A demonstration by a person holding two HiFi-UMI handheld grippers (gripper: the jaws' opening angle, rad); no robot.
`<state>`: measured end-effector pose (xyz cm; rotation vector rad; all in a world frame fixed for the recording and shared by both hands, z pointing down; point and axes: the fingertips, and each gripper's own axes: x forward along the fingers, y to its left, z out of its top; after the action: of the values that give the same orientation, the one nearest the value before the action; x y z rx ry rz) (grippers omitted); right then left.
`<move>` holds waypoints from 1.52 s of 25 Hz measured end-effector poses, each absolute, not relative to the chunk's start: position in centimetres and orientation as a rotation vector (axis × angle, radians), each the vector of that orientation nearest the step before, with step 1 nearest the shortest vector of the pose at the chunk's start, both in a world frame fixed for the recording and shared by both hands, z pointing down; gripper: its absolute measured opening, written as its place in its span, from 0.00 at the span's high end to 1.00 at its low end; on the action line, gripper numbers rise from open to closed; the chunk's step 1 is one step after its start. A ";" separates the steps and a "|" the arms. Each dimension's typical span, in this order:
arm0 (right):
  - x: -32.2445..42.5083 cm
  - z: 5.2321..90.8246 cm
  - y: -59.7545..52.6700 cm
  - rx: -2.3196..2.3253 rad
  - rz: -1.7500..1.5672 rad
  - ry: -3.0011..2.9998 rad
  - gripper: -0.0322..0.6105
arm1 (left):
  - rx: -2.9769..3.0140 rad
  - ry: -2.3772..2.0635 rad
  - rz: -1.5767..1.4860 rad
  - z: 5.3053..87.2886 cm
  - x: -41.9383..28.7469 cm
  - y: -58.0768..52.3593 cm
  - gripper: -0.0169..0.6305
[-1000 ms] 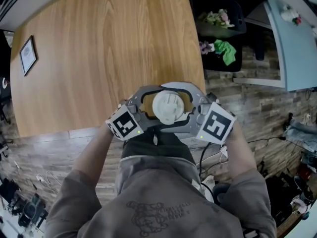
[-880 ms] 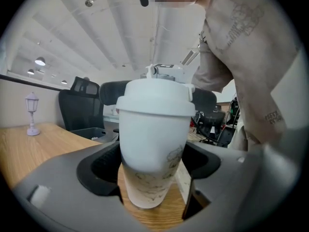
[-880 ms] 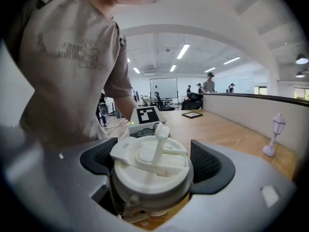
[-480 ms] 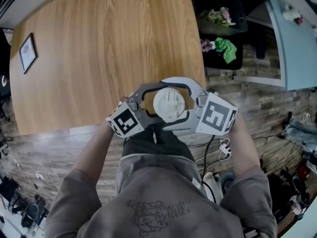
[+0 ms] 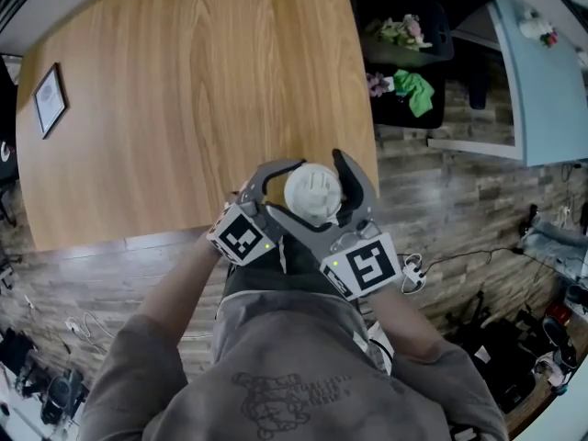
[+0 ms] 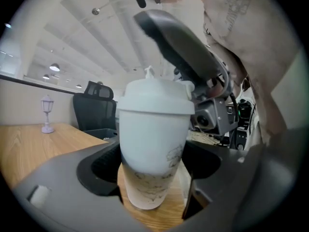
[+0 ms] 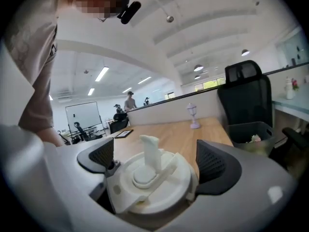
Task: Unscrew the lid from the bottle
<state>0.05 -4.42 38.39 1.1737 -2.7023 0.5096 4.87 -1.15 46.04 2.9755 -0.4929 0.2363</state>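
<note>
left gripper (image 6: 153, 167): jaws wide, pads clamped on the white plastic bottle (image 6: 154, 129). right gripper (image 7: 152, 162): jaws opening, pads at three and nine o'clock of the white spouted screw lid (image 7: 154, 185). bottle upright at six o'clock edge of the light wooden table (image 5: 184, 90).

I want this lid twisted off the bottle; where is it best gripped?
Probably grip the lid by its round outer rim, coming in level from the person's side, a jaw on each flank. The rim is circular; the upright spout looks too thin.
</note>
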 end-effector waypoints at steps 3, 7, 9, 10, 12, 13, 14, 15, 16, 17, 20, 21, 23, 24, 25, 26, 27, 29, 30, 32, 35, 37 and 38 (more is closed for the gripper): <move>-0.1 37.9 -4.7 1.281 0.411 -2.672 0.12 | 2.962 -0.568 0.195 45.6 4.7 -1.2 0.37; -0.2 38.1 -4.6 1.218 0.393 -2.692 0.13 | 2.955 -0.583 0.175 45.7 4.8 -1.4 0.37; -0.4 38.5 -4.2 1.065 0.418 -2.728 0.16 | 2.961 -0.550 0.195 45.9 4.9 -1.4 0.37; -0.6 38.6 -3.9 0.966 0.428 -2.747 0.16 | 2.966 -0.533 0.205 46.0 5.0 -1.3 0.37; -1.1 38.7 -3.3 0.743 0.440 -2.780 0.17 | 2.973 -0.505 0.208 46.0 5.1 -1.3 0.37; -1.5 38.6 -3.0 0.625 0.445 -2.796 0.17 | 2.975 -0.493 0.211 46.0 5.1 -1.2 0.37; -1.8 38.5 -2.6 0.504 0.444 -2.812 0.17 | 2.977 -0.479 0.218 46.1 5.1 -1.2 0.37; -2.1 38.4 -2.2 0.380 0.432 -2.826 0.17 | 2.978 -0.466 0.226 46.1 5.1 -1.1 0.37; -2.4 38.2 -1.7 0.253 0.403 -2.837 0.17 | 2.980 -0.452 0.234 46.1 5.1 -1.0 0.37; -2.7 38.1 -1.2 0.125 0.357 -2.842 0.18 | 2.984 -0.436 0.242 46.1 5.1 -0.9 0.37; -3.3 38.2 0.2 -0.200 0.249 -2.785 0.18 | 2.994 -0.396 0.264 46.1 5.0 -0.8 0.37; -3.2 38.5 0.5 -0.274 0.233 -2.744 0.18 | 2.990 -0.394 0.266 46.2 5.0 -0.8 0.37; -3.0 39.1 0.8 -0.346 0.222 -2.671 0.18 | 2.986 -0.398 0.261 46.2 5.1 -0.8 0.37; -3.0 39.3 0.9 -0.346 0.220 -2.652 0.18 | 2.989 -0.397 0.264 46.2 5.1 -0.8 0.37; -3.0 39.4 0.8 -0.326 0.221 -2.645 0.18 | 2.996 -0.390 0.277 46.3 5.1 -0.8 0.37; -2.9 39.4 0.7 -0.292 0.228 -2.648 0.18 | 3.003 -0.381 0.296 46.5 5.1 -0.7 0.37; -2.8 39.5 0.7 -0.249 0.243 -2.655 0.18 | 3.007 -0.375 0.311 46.6 5.0 -0.6 0.37; -2.2 39.4 0.2 -0.128 0.299 -2.681 0.17 | 3.002 -0.382 0.317 46.7 5.0 -0.5 0.37; -1.8 39.2 -0.4 -0.036 0.340 -2.700 0.17 | 2.997 -0.391 0.315 46.7 5.0 -0.6 0.37; -1.0 38.6 -2.1 0.209 0.429 -2.742 0.17 | 2.990 -0.412 0.308 46.7 5.0 -0.8 0.37; 0.5 37.6 -4.3 0.617 0.507 -2.759 0.17 | 2.984 -0.437 0.299 46.5 4.9 -0.9 0.37; 1.5 37.3 -5.1 0.894 0.571 -2.725 0.17 | 2.987 -0.441 0.309 46.5 4.9 -0.9 0.37; 1.8 37.4 -5.2 1.014 0.617 -2.684 0.17 | 2.987 -0.444 0.309 46.5 4.9 -0.9 0.37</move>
<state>1.84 -5.21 37.39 1.0142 -2.6836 0.6169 4.91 -0.87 46.54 2.9866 -0.4444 0.3094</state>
